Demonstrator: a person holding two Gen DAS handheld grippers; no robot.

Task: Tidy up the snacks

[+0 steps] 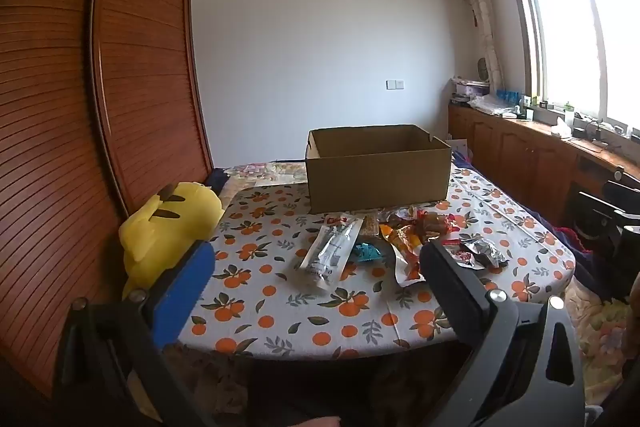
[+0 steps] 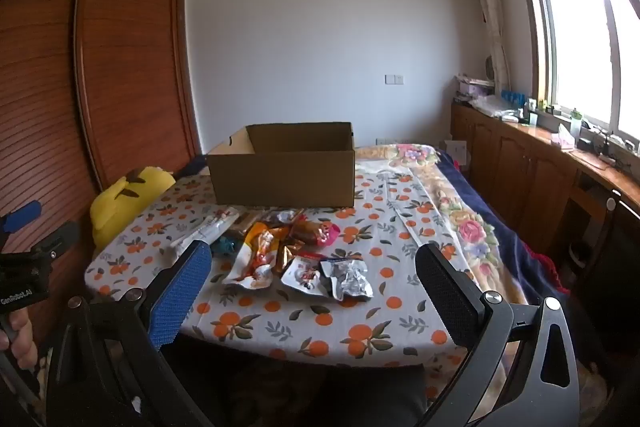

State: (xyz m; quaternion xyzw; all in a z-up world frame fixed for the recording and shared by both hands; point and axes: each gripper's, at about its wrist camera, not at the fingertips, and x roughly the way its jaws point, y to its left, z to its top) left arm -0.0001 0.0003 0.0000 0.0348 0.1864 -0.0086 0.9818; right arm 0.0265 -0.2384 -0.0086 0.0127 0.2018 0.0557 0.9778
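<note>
An open cardboard box (image 1: 378,179) (image 2: 285,177) stands at the far side of the orange-print tablecloth (image 1: 280,307) (image 2: 360,323). Several snack packets lie in front of it: a clear long packet (image 1: 332,251), a teal packet (image 1: 366,251), orange-red wrappers (image 1: 412,231) (image 2: 260,255) and a silver foil packet (image 1: 482,251) (image 2: 348,279). My left gripper (image 1: 316,259) is open and empty, held above the near table edge. My right gripper (image 2: 314,263) is open and empty, short of the snack pile. The left gripper also shows in the right wrist view (image 2: 38,231) at the left edge.
A yellow plush toy (image 1: 168,227) (image 2: 124,195) sits at the table's left edge beside a wooden wardrobe (image 1: 100,87). A floral blanket (image 2: 468,219) lies right of the table. Wooden cabinets (image 2: 532,163) with clutter run under the window at right.
</note>
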